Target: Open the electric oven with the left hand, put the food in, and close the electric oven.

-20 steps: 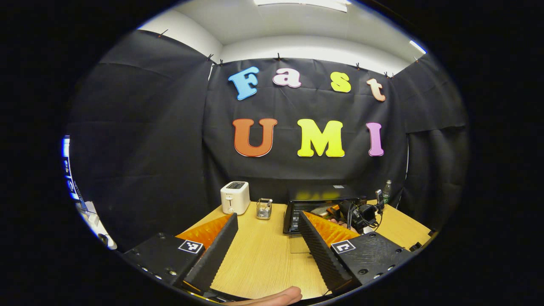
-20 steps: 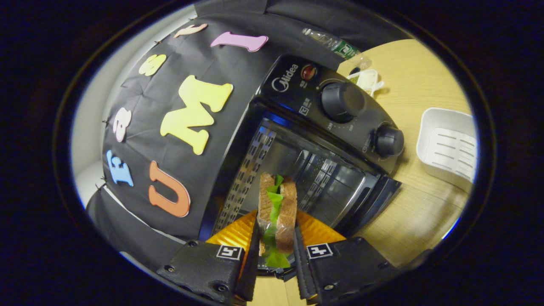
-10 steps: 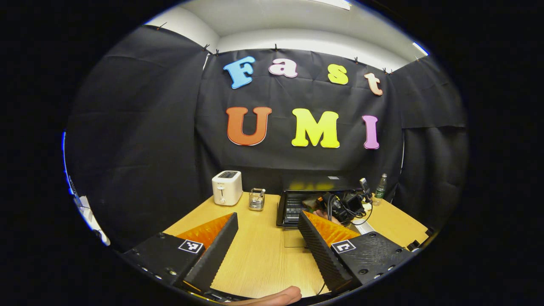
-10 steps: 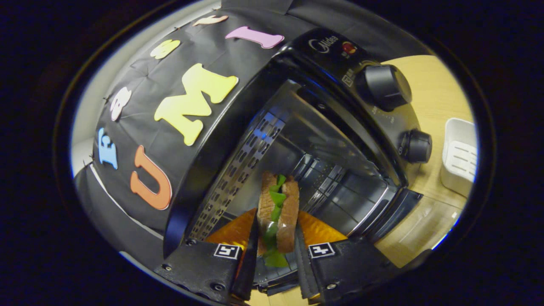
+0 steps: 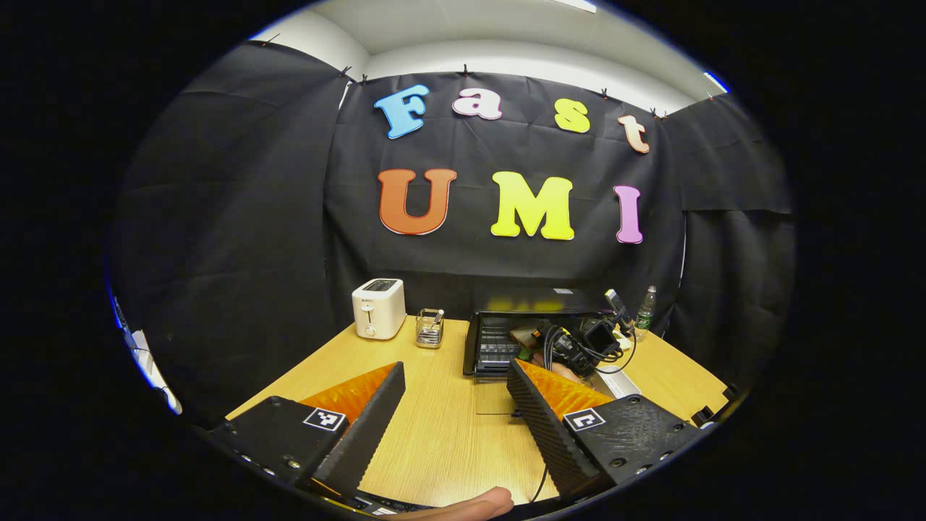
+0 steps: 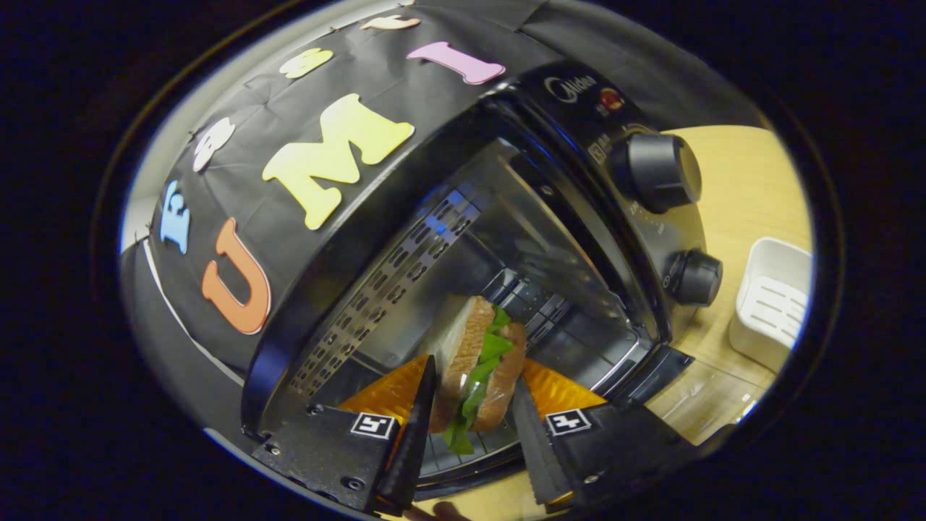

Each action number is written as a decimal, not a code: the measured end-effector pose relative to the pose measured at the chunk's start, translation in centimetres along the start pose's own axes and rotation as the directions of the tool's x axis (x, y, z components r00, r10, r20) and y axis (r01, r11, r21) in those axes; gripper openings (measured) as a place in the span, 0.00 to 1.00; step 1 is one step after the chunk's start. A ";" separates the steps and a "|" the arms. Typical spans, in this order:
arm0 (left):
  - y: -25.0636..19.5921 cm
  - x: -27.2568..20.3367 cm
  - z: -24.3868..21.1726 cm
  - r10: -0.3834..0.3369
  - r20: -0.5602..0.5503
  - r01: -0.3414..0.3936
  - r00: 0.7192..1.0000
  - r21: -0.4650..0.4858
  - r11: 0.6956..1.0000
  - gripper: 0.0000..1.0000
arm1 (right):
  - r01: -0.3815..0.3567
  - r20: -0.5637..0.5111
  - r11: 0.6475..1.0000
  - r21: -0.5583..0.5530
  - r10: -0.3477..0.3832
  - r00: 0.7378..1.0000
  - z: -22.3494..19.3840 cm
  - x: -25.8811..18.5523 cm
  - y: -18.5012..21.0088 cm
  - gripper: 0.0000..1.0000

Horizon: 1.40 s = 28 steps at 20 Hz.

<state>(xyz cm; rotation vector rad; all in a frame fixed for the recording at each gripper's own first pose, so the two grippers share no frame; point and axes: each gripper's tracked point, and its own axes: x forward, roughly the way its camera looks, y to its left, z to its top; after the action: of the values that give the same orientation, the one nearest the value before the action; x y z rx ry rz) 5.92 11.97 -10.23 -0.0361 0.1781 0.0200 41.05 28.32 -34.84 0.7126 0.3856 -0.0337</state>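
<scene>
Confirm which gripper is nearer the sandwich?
Right. The right gripper straddles the sandwich at the oven mouth; the left gripper hangs back over the table.

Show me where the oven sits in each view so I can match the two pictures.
Left gripper view: the oven stands far off, right of centre on the table, door down.
Right gripper view: it is close and tilted, its open cavity at centre, behind the sandwich.
Shared landmark: the green-labelled bottle does not help; use the oven's let-down glass door.

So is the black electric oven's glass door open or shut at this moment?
Open. The black electric oven shows its bare metal cavity, the glass door lies flat on the wooden table, and the right gripper reaches inside with the sandwich.
</scene>
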 end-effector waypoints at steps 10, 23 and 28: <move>0.5 -0.2 -0.8 0.050 -0.016 -0.050 0.999 0.009 0.999 0.84 | 0.074 0.058 0.958 -0.276 -0.060 0.996 1.6 -2.1 -0.6 0.89; -0.4 -0.3 -3.0 0.058 -0.044 -0.058 0.997 0.000 0.998 0.94 | -0.159 -0.005 0.901 -0.403 0.171 0.985 3.8 -15.2 0.9 0.84; -2.5 1.1 -5.2 0.007 -0.098 -0.008 0.995 -0.004 1.000 0.94 | -0.148 0.074 0.869 -0.472 0.207 0.976 9.1 -22.0 -0.3 0.83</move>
<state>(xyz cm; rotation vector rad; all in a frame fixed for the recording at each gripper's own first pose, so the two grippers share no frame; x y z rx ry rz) 6.10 9.25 -15.45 -0.0409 0.2768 0.0261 23.60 20.07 -20.95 0.2643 0.1946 0.1854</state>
